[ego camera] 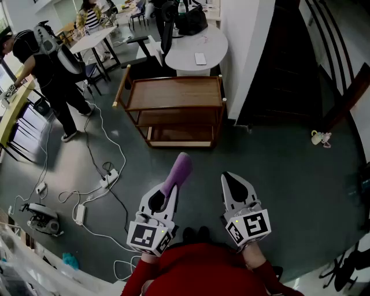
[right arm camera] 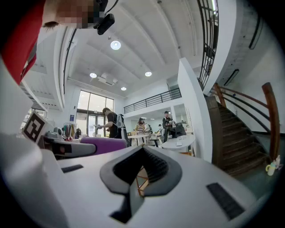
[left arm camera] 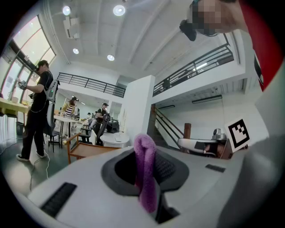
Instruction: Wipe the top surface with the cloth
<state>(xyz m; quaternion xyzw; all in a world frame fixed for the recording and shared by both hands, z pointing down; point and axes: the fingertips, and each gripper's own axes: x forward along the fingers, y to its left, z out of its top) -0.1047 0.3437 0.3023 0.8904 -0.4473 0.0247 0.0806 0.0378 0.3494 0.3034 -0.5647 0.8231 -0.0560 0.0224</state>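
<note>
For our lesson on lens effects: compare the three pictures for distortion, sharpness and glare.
Head view: wide-angle, straight lines bow, the wooden cart is sharp. Left gripper view: fisheye circle with black corners; the purple cloth in the left claw is close and soft; ceiling lamps flare. Right gripper view: same fisheye; the windows wash out.

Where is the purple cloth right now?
In the head view the purple cloth is low and left of centre, pinched in the left gripper. It sticks out toward the wooden cart ahead without reaching it.
</note>
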